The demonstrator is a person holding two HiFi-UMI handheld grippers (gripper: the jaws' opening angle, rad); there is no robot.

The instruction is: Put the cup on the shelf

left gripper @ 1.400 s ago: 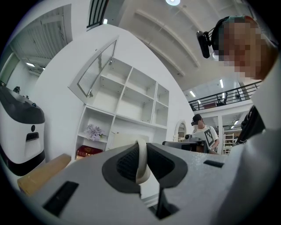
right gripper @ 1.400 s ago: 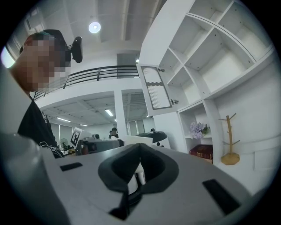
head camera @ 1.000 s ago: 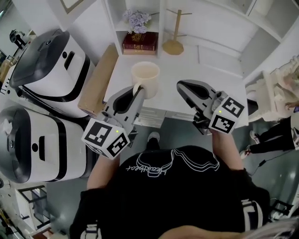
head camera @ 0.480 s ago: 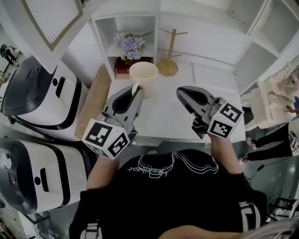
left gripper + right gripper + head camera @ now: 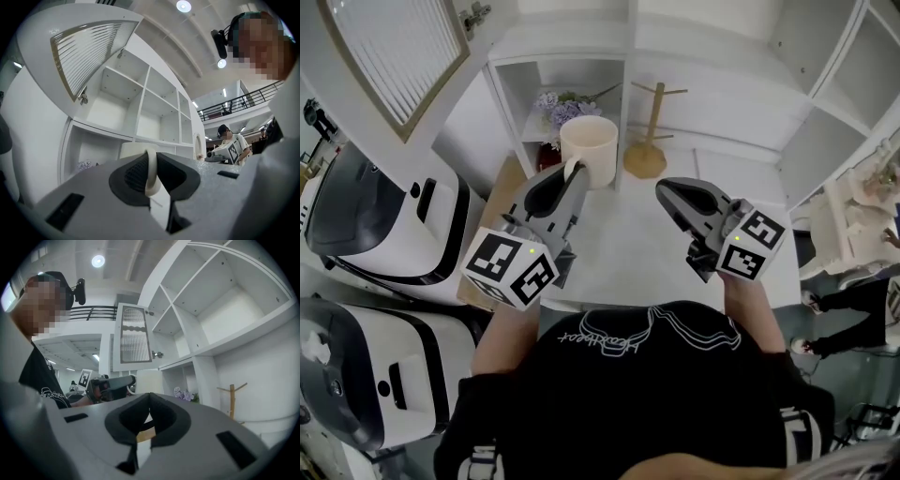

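A cream cup [image 5: 589,150] hangs in the air in front of the white shelf unit [image 5: 628,58], level with the low cubby. My left gripper [image 5: 573,174] is shut on the cup's handle [image 5: 151,171], and the cup body [image 5: 133,151] rises just past the jaws. The right gripper [image 5: 667,192] floats beside it to the right, shut, with nothing between its tips. In the right gripper view the cup [image 5: 149,379] and the left gripper [image 5: 115,383] show ahead at the left. Several empty shelf cubbies [image 5: 117,98] stand above.
The low cubby holds purple flowers [image 5: 564,106] on a book. A wooden mug tree [image 5: 648,157] stands on the white counter [image 5: 628,253]. A slatted cabinet door [image 5: 394,56] hangs open at upper left. White appliances [image 5: 380,220] and a wooden board [image 5: 500,199] lie left.
Both grippers have moved forward toward the shelf and a little up. The cup went along in the left gripper and now sits in front of the low cubby.
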